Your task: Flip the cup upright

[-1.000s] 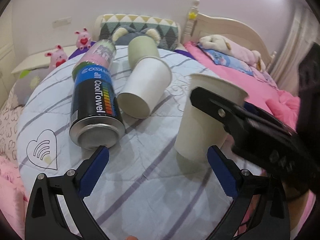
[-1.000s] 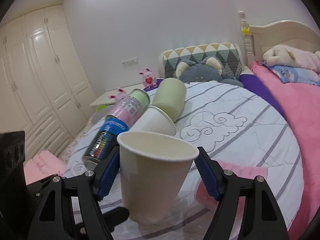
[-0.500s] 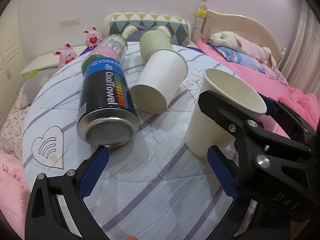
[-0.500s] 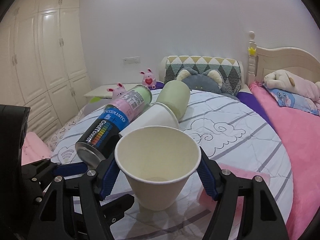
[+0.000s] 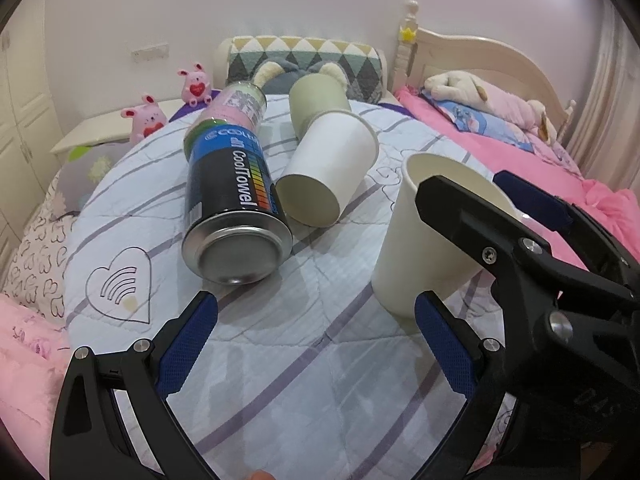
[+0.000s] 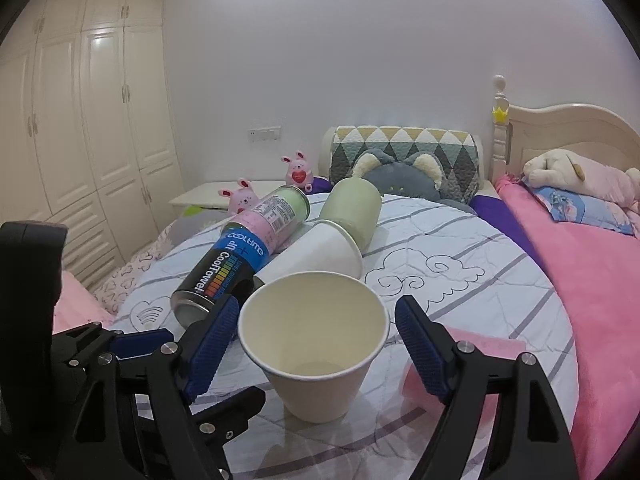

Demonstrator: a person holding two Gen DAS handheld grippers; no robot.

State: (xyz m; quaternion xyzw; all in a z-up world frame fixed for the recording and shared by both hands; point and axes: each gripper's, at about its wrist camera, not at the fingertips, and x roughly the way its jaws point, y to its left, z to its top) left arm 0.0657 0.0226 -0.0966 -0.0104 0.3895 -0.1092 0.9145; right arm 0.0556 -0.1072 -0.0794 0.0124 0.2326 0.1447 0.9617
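A cream paper cup [image 6: 316, 344] stands upright on the round quilted table [image 6: 460, 276], mouth up and empty. My right gripper [image 6: 316, 344] is open, its blue pads on either side of the cup with gaps on both sides. In the left wrist view the same cup [image 5: 424, 240] stands at the right, with the right gripper's black fingers [image 5: 480, 220] around its rim. My left gripper [image 5: 316, 340] is open and empty over bare quilt, left of the cup.
A black and blue spray can [image 5: 232, 200] lies on its side. A white paper cup [image 5: 328, 172] and a green cup [image 5: 316, 100] lie behind it. A pink bed [image 6: 580, 260] is at the right, a wardrobe [image 6: 80, 120] at the left.
The right gripper has tilted down and pulled back, so the cup's inside now shows. Its jaws have opened wider off the cup. The left gripper has shifted slightly nearer.
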